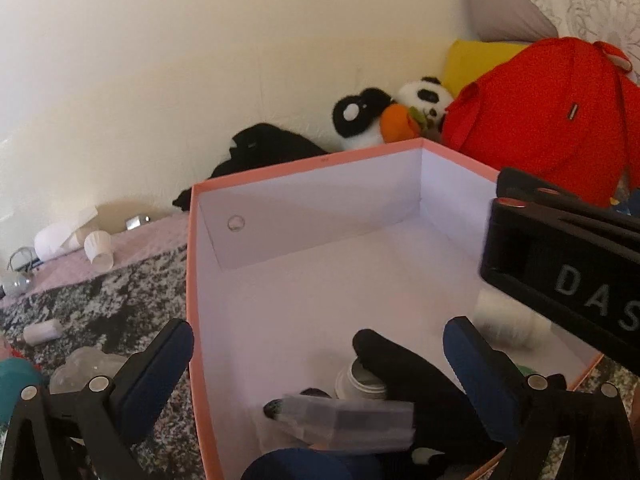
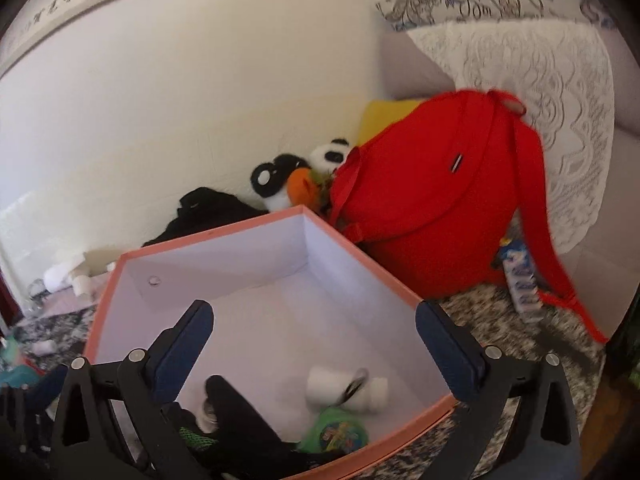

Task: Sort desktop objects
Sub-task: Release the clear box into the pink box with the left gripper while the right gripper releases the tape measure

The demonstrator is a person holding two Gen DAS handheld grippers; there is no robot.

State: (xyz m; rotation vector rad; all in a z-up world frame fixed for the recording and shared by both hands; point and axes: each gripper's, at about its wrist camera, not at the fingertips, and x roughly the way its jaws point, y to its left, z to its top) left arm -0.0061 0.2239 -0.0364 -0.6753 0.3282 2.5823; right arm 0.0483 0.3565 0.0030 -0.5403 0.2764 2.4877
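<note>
A pink box with a white inside (image 1: pixel 304 168) (image 2: pixel 208 236) stands open on the mottled surface. In it lie a black glove (image 1: pixel 404 372) (image 2: pixel 236 412), a small round jar (image 1: pixel 356 384), a white bottle (image 1: pixel 504 320) (image 2: pixel 340 390), a green round item (image 2: pixel 334 436) and a clear packet (image 1: pixel 344 420). My left gripper (image 1: pixel 320 344) is open over the box's near end, with nothing between its fingers. My right gripper (image 2: pixel 314 328) is open above the box and empty; its body shows at the right of the left wrist view (image 1: pixel 560 256).
A red backpack (image 1: pixel 548 120) (image 2: pixel 432 208), a panda plush (image 1: pixel 400 112) (image 2: pixel 296 172) and black cloth (image 1: pixel 264 152) sit behind the box by the wall. White cups (image 1: pixel 98 248), a clear bottle (image 1: pixel 84 368) and a small tube (image 1: pixel 42 332) lie left. A blue-white pack (image 2: pixel 520 280) lies right.
</note>
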